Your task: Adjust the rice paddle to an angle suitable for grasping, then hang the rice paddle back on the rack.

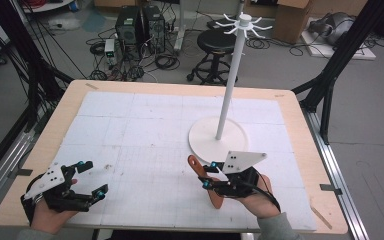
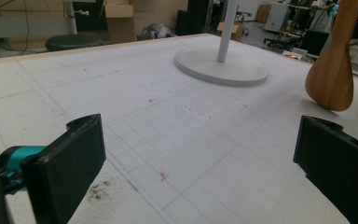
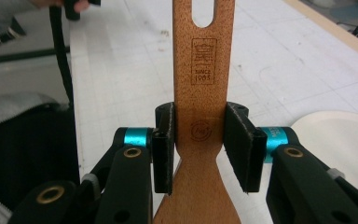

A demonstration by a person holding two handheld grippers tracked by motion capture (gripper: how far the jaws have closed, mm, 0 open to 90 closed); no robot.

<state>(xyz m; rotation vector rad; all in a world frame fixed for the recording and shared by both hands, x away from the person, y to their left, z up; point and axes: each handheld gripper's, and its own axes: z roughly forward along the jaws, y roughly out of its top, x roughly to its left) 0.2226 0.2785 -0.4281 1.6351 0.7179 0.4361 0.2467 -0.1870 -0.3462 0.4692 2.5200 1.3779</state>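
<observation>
My right gripper (image 1: 209, 175) is shut on a wooden spatula (image 1: 215, 200) at the narrow neck of its handle. In the right gripper view the jaws press both sides of the spatula (image 3: 203, 60), just below its stamped logo and hanging slot, with the gripper (image 3: 199, 140) centred on it. The spatula (image 2: 331, 79) stands tilted, broad blade down at the mat and handle up. My left gripper (image 1: 95, 177) rests near the table's front left, open, with nothing between its jaws (image 2: 198, 158).
A white stand (image 1: 230, 75) with hooks at its top rises from a round base (image 1: 200, 140) just behind the right gripper; the base (image 2: 221, 70) also lies ahead of the left gripper. A white gridded mat (image 1: 140, 130) covers the wooden table.
</observation>
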